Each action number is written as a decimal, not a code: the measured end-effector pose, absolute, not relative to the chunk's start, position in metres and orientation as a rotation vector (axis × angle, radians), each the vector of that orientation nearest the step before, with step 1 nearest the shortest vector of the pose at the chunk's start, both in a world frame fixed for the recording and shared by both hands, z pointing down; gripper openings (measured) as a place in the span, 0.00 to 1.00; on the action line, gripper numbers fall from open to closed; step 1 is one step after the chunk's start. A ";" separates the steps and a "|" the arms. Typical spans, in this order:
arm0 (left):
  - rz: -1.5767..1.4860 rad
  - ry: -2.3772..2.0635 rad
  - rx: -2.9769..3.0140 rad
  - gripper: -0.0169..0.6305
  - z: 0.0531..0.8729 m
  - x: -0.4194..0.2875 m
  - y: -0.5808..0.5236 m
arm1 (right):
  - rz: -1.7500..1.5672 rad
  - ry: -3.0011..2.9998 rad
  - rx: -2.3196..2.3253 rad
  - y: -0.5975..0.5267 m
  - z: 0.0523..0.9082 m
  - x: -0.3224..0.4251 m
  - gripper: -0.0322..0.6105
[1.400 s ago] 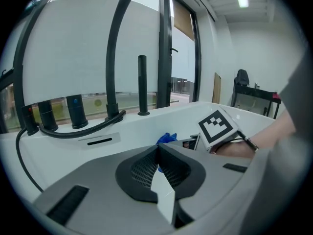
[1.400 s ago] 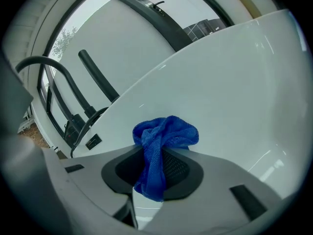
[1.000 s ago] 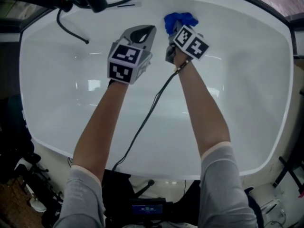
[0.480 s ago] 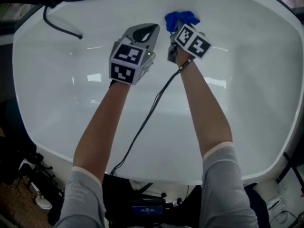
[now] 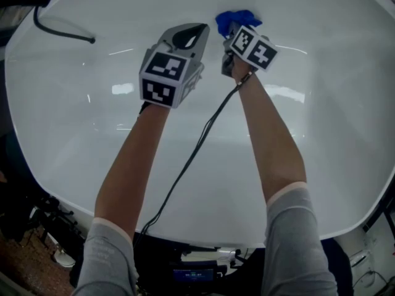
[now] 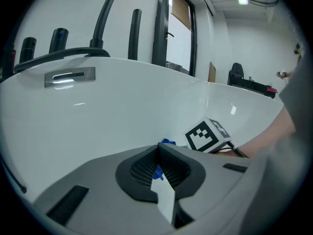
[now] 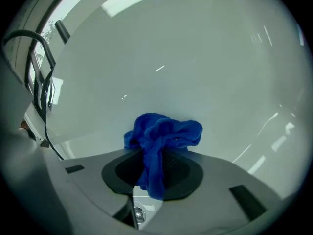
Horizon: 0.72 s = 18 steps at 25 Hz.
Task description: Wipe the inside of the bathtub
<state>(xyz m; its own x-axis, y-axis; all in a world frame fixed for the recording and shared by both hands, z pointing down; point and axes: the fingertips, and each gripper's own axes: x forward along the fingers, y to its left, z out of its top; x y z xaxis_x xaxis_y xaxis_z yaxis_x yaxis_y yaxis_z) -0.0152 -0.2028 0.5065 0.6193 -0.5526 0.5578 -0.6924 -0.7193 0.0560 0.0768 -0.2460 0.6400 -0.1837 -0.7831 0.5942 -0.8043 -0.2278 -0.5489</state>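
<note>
Now right hand-held gripper (image 7: 157, 153) clamps blue cloth (image 7: 164, 131); left hand-held gripper (image 6: 159, 150) — closed.

The left forearm (image 5: 133, 165) and right forearm (image 5: 271, 137) are bare and reach forward side by side, grey sleeves (image 5: 108, 258) ending near the elbows. The left gripper (image 5: 199, 32) has its fingers (image 6: 139, 163) pressed together at the tips, with nothing clamped. Just beside it, the right gripper (image 5: 229, 28) has its fingers (image 7: 193, 168) closed on a bunched blue cloth (image 7: 161, 136). Both marker cubes (image 5: 163, 78) face upward.
</note>
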 end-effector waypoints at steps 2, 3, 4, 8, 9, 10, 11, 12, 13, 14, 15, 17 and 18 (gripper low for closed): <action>0.766 -1.006 2.567 0.03 0.516 -0.017 -0.200 | 1.437 -1.912 1.971 -0.243 0.656 0.076 0.21; 0.771 -1.004 2.564 0.03 0.520 -0.018 -0.200 | 1.450 -1.898 1.963 -0.242 0.663 0.076 0.21; 0.774 -1.003 2.560 0.03 0.524 -0.019 -0.200 | 1.469 -1.878 1.956 -0.241 0.672 0.077 0.21; 0.787 -0.987 2.551 0.03 0.537 -0.020 -0.197 | 1.496 -1.796 1.923 -0.235 0.703 0.080 0.21; 0.789 -0.982 2.551 0.03 0.540 -0.020 -0.196 | 1.495 -1.778 1.912 -0.233 0.709 0.081 0.21; 0.789 -0.980 2.550 0.03 0.542 -0.019 -0.195 | 1.500 -1.755 1.901 -0.231 0.717 0.083 0.21; 0.787 -0.979 2.547 0.03 0.544 -0.018 -0.194 | 1.512 -1.726 1.890 -0.228 0.725 0.085 0.21; 0.788 -0.979 2.543 0.03 0.546 -0.018 -0.193 | 1.528 -1.691 1.878 -0.225 0.733 0.088 0.21; 0.791 -0.978 2.537 0.03 0.549 -0.019 -0.192 | 1.547 -1.649 1.863 -0.220 0.743 0.090 0.21; 0.796 -0.975 2.530 0.03 0.552 -0.020 -0.190 | 1.570 -1.603 1.847 -0.213 0.754 0.093 0.21; 0.800 -0.971 2.522 0.03 0.556 -0.020 -0.188 | 1.602 -1.556 1.830 -0.204 0.766 0.096 0.21; 0.804 -0.962 2.510 0.03 0.561 -0.020 -0.184 | 1.677 -1.498 1.806 -0.186 0.784 0.099 0.21; 0.805 -0.959 2.505 0.03 0.564 -0.019 -0.182 | 1.697 -1.495 1.793 -0.179 0.789 0.100 0.21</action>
